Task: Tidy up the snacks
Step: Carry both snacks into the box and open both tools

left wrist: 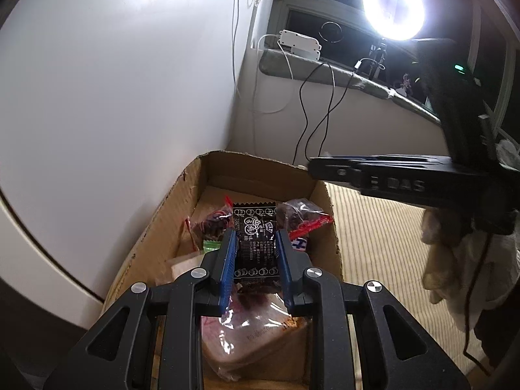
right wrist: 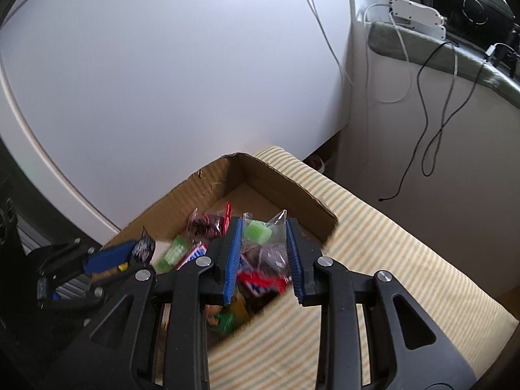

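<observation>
A cardboard box (left wrist: 182, 214) holds several wrapped snacks. My left gripper (left wrist: 255, 243) is shut on a black printed snack packet (left wrist: 255, 239) and holds it over the box, above a clear-wrapped sandwich (left wrist: 256, 334). Red-trimmed clear bags (left wrist: 300, 216) lie behind it. My right gripper (right wrist: 264, 239) is shut on a clear packet with a green block (right wrist: 258, 232), above the box (right wrist: 292, 191). The left gripper (right wrist: 130, 252) with the black packet (right wrist: 143, 247) shows at the left of the right wrist view. The right gripper (left wrist: 328, 169) crosses the left wrist view sideways.
The box sits on a striped beige cloth (right wrist: 390, 253) beside a white wall panel (left wrist: 113, 97). Cables (left wrist: 312, 123) hang from a windowsill with a white power box (left wrist: 300, 44). A bright ring lamp (left wrist: 393, 8) shines at the upper right.
</observation>
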Demonstrator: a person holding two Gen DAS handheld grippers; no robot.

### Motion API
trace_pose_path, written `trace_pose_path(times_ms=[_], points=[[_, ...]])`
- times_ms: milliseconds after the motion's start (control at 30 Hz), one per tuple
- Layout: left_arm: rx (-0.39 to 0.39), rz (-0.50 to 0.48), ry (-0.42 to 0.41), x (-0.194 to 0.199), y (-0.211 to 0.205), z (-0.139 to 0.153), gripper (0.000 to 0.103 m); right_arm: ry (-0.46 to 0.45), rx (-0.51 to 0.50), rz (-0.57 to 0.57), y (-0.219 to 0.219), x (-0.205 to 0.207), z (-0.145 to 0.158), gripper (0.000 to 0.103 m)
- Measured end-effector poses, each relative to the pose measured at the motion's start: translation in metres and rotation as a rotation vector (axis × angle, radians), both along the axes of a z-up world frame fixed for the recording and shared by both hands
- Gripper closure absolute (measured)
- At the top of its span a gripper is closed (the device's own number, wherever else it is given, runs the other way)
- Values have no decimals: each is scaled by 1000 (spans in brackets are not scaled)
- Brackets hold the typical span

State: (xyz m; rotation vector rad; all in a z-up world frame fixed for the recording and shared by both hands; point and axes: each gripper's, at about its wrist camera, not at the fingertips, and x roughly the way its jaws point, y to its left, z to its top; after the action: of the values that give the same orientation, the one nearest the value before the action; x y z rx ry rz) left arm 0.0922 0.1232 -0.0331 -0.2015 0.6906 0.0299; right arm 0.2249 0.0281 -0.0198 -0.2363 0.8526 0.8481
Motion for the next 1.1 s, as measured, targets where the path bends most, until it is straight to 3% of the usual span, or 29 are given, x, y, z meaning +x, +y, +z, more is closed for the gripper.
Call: trace_pose_path(times_ms=[700,867,1000,1100], points=[[18,5,13,8,4,-3,80,36,-47,47,40,25,-33,74],[22,10,11,7,4,-2,80,28,-51,45,41,23,-33,65],[26,12,12,6,5,-2,80,17,-50,41,39,21,-30,47],[31,16,9,5,5,-2,73,14,-48,38,38,20,-29,46]])
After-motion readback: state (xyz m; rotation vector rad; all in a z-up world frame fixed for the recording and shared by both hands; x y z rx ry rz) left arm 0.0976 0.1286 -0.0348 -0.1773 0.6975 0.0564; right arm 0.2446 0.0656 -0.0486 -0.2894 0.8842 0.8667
